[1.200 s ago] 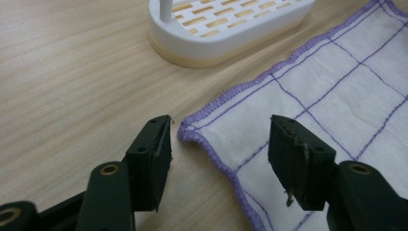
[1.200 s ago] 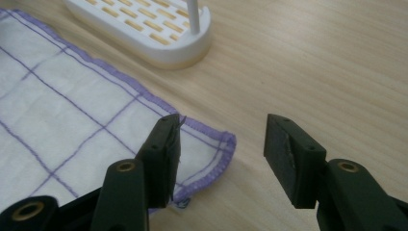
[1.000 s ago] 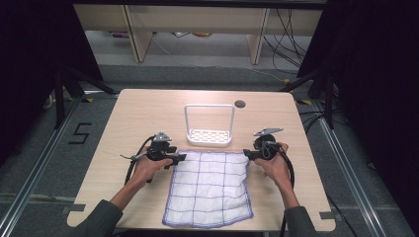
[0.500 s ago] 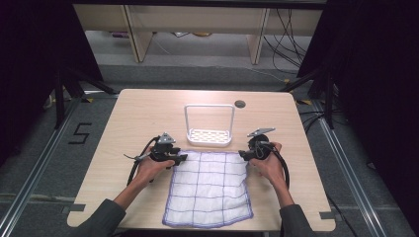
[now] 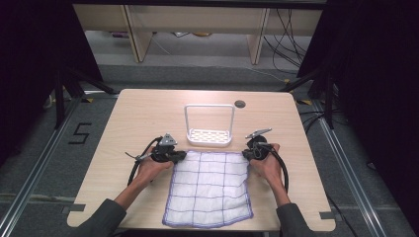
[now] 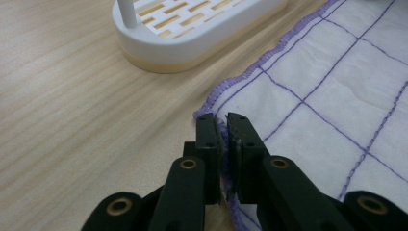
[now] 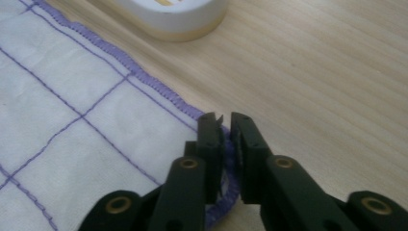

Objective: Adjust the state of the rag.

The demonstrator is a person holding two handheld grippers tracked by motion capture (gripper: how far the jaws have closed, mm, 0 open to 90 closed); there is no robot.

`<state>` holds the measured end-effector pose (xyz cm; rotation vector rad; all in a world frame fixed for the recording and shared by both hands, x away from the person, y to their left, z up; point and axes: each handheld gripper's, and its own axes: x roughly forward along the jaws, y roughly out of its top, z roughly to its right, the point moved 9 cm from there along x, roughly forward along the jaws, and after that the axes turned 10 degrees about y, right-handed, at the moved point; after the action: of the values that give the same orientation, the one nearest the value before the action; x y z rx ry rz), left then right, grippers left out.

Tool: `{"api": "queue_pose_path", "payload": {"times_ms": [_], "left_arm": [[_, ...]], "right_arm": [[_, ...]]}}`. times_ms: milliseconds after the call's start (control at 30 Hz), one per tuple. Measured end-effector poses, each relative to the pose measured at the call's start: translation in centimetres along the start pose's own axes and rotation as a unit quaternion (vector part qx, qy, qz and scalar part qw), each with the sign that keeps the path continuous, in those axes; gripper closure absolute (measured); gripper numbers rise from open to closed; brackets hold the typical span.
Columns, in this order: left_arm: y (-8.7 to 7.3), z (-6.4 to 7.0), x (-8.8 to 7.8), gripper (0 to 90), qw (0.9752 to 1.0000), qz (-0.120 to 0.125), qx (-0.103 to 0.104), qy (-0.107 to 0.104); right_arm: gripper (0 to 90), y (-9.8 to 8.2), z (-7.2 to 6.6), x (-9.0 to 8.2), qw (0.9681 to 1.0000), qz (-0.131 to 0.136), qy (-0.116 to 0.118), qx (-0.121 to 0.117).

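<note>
Since the earlier frames, both hands have moved in a little toward the far corners of the cloth, and both claws have just been closing, each with cloth edge between its jaws. On the wooden counter the white cloth with purple grid lines and purple hem lies flat near the person's edge, between the two forearms. It is almost square; its slightly longer side runs from the person toward the far edge of the counter, and the near end is turned a little to the person's right. Just beyond the far hem stands a white rack with a tall loop handle and a slotted base, close to the cloth but apart from it. Farther back there is a small dark round hole in the counter. The left claw is clenched on the far left corner of the cloth. The right claw is clenched on the far right corner, at the hem.
</note>
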<state>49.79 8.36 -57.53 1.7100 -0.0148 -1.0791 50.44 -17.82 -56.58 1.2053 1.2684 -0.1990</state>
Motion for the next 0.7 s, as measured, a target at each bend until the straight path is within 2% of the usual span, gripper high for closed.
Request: {"api": "queue_pose_path", "payload": {"times_ms": [33, 67, 133, 167, 267, 300, 333, 367, 400, 433, 467, 500, 533, 567, 633, 700], "left_arm": [[0.0, 0.0, -0.1, 85.0, 1.0000, 0.001, -0.001, -0.005], [0.1, 0.0, -0.1, 85.5, 1.0000, 0.005, -0.002, -0.006], [0.3, 0.0, -0.4, 86.1, 0.9999, 0.008, 0.000, -0.007], [0.6, 0.1, -0.8, 86.3, 0.9998, 0.017, -0.001, -0.007], [1.0, 0.0, -1.3, 86.3, 0.9997, 0.025, 0.001, -0.005], [1.2, 0.0, -1.6, 86.4, 0.9996, 0.026, 0.006, -0.006], [1.5, 0.0, -1.8, 86.4, 0.9992, 0.038, -0.008, 0.000], [1.7, -0.1, -2.0, 86.4, 0.9991, 0.043, -0.004, -0.001], [1.9, -0.3, -2.3, 86.3, 0.9991, 0.043, 0.004, 0.001], [2.2, -0.3, -2.5, 86.3, 0.9987, 0.050, -0.004, 0.002], [2.5, -0.4, -2.8, 86.3, 0.9984, 0.056, -0.005, 0.002], [2.7, -0.4, -3.0, 86.3, 0.9981, 0.061, -0.005, 0.003], [2.9, -0.5, -3.3, 86.2, 0.9980, 0.062, -0.006, 0.004], [3.0, -0.6, -3.6, 86.3, 0.9980, 0.063, -0.001, 0.001], [3.5, -0.8, -4.0, 86.3, 0.9977, 0.068, -0.009, 0.001], [4.0, -1.0, -4.4, 86.3, 0.9969, 0.077, -0.015, 0.003]], "right_arm": [[87.2, 0.1, 0.1, 0.0, 1.0000, 0.006, 0.000, -0.006], [87.7, 0.3, 0.3, -0.1, 0.9995, 0.006, 0.001, -0.031], [88.2, 0.4, 0.1, -0.5, 0.9997, 0.007, 0.004, -0.025], [88.4, 0.7, -0.2, -0.9, 0.9996, 0.021, 0.007, -0.020], [88.4, 1.1, -0.5, -1.7, 0.9994, 0.028, 0.012, -0.016], [88.5, 1.3, -0.5, -2.2, 0.9991, 0.033, 0.010, -0.025], [88.5, 1.6, -0.7, -2.6, 0.9989, 0.038, 0.014, -0.024], [88.6, 1.9, -1.0, -3.0, 0.9985, 0.047, 0.017, -0.023], [88.6, 2.3, -0.9, -3.4, 0.9974, 0.056, 0.013, -0.042], [88.6, 2.5, -1.1, -3.8, 0.9975, 0.057, 0.015, -0.039], [88.7, 2.9, -1.2, -4.1, 0.9963, 0.066, 0.015, -0.053], [88.7, 3.2, -1.3, -4.5, 0.9962, 0.066, 0.018, -0.054], [88.7, 3.5, -1.6, -4.9, 0.9963, 0.072, 0.019, -0.045], [88.8, 4.1, -1.8, -5.6, 0.9955, 0.074, 0.019, -0.057], [88.8, 4.4, -1.9, -5.8, 0.9954, 0.076, 0.019, -0.055], [88.8, 5.1, -2.0, -6.3, 0.9944, 0.082, 0.018, -0.064]]}}
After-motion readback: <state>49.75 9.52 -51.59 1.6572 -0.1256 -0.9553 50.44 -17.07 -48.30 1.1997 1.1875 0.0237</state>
